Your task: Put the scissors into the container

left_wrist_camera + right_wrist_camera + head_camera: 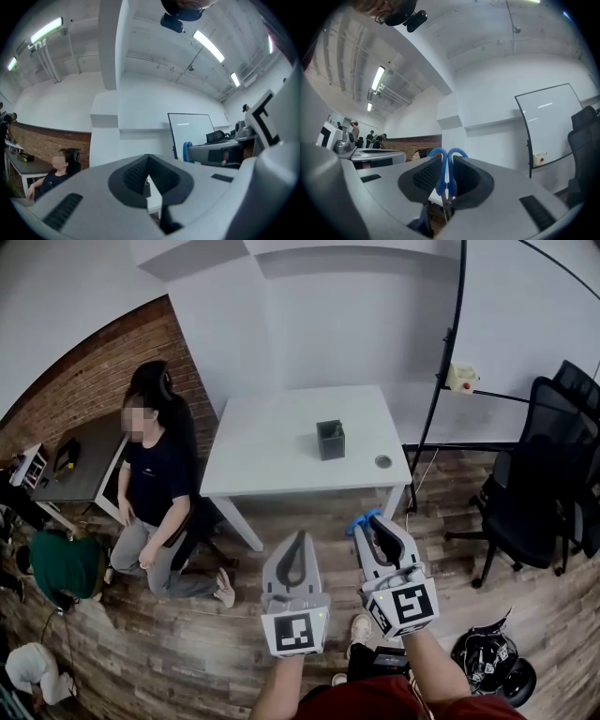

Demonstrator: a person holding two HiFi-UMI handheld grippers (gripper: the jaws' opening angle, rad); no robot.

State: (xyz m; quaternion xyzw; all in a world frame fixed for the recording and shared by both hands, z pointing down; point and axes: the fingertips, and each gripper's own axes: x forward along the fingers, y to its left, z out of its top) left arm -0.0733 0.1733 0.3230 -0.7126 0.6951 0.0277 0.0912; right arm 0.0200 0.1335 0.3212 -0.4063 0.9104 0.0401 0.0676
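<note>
A dark square container point(330, 440) stands near the middle of the white table point(272, 456), well ahead of both grippers. My right gripper point(378, 519) is held above the wooden floor in front of the table, shut on the blue-handled scissors point(360, 522). In the right gripper view the scissors point(445, 177) stand upright between the pads, with the handle loops above the tips and the blades pointing down. My left gripper point(300, 536) hangs beside it on the left, shut with nothing in it. Through its jaws the container point(146, 187) shows small and far off.
A small round object point(383, 461) lies near the table's right front corner. A person point(155, 486) sits on the floor left of the table. A black office chair point(534, 498) and a whiteboard stand point(439, 381) are at the right. A dark bag point(492, 659) lies on the floor.
</note>
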